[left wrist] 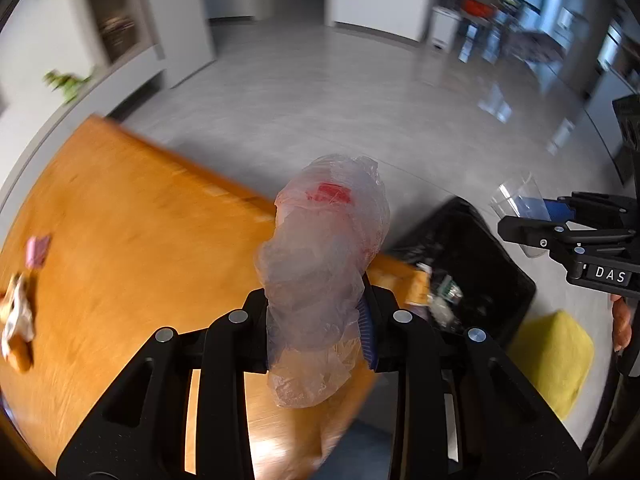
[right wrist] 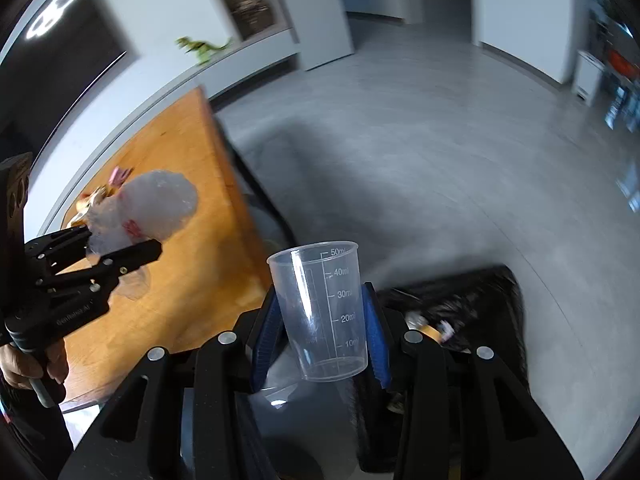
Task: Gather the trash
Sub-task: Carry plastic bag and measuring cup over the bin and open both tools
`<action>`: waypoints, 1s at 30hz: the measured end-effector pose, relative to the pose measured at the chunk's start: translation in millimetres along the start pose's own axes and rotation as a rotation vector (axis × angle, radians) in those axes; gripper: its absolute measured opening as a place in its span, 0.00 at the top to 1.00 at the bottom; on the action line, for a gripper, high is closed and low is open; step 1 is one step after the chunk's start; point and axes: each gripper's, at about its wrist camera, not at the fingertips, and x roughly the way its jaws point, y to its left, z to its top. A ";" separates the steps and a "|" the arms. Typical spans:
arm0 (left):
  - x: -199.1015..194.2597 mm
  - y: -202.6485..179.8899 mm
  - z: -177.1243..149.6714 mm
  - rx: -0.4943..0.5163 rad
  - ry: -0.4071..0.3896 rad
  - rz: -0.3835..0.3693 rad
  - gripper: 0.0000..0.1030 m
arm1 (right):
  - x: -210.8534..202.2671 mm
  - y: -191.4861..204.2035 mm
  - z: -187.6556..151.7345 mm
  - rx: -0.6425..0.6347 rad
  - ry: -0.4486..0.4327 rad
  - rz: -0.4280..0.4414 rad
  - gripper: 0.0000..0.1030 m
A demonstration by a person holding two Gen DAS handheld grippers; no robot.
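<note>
Beside the black-lined trash bin [left wrist: 472, 264], at the wooden table's [left wrist: 120, 216] corner: left gripper [left wrist: 320, 328] clamped on a crumpled clear plastic bag [left wrist: 324, 240], right gripper [right wrist: 320, 336] pinching an upright clear measuring cup [right wrist: 320, 308], both above the bin's edge.

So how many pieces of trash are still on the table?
2: a pink scrap and a crumpled wrapper, both at the table's far end. Blur may hide others.
</note>
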 end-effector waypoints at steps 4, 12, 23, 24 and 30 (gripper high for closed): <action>20.6 -46.1 8.8 0.089 0.029 -0.044 0.70 | -14.3 -44.2 -28.0 0.091 0.003 -0.055 0.60; 62.5 -130.1 3.0 0.247 0.115 -0.097 0.69 | -12.9 -109.6 -76.1 0.260 0.050 -0.116 0.60; 94.1 -167.6 -1.8 0.345 0.132 -0.040 0.06 | -17.7 -142.0 -85.0 0.376 0.020 -0.218 0.27; 92.1 -164.4 -1.0 0.340 0.126 -0.035 0.06 | -19.0 -139.7 -83.4 0.368 0.017 -0.216 0.27; 81.3 -142.7 2.5 0.285 0.104 -0.029 0.06 | -22.4 -118.6 -70.7 0.318 0.002 -0.195 0.27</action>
